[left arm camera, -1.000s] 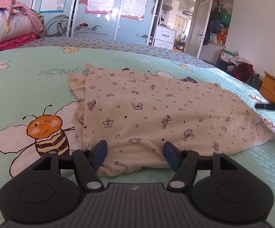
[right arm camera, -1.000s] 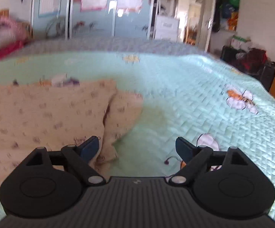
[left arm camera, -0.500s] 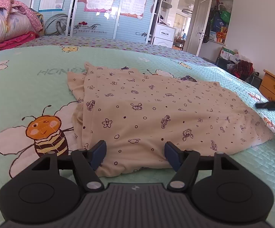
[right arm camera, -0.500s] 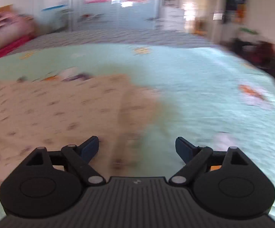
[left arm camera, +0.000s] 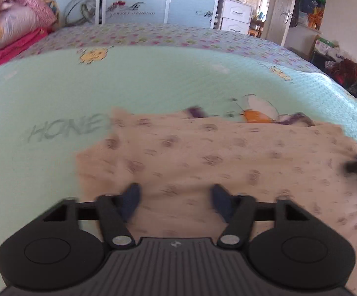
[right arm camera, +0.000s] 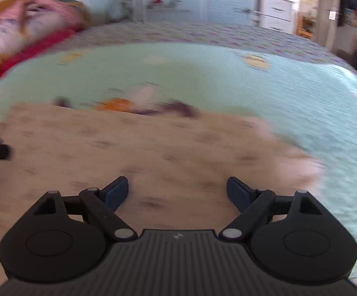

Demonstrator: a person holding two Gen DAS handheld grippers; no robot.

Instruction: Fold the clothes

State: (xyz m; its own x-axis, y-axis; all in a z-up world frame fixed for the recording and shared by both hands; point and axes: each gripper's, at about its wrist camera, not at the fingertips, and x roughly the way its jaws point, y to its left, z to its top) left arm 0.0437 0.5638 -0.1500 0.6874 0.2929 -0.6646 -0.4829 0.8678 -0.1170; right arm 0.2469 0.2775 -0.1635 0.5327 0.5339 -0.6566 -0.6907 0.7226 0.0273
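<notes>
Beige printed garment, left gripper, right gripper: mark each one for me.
beige printed garment (left arm camera: pixel 203 153), left wrist view, flat middle of the cloth.
left gripper (left arm camera: pixel 174 197), left wrist view, midway between fingertips.
right gripper (right arm camera: pixel 177 191), right wrist view, midway between fingertips.

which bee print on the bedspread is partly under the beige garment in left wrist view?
The orange-bodied bee at the beige garment's far edge, its lower part covered. The yellow bee further back lies fully uncovered on the bedspread.

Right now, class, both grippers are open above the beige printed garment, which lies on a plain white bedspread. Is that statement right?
One detail is wrong. The bedspread is not plain white: both wrist views show it pale green with cartoon bees and lettering. The rest stands: the left gripper and the right gripper are both open over the beige printed garment.
</notes>
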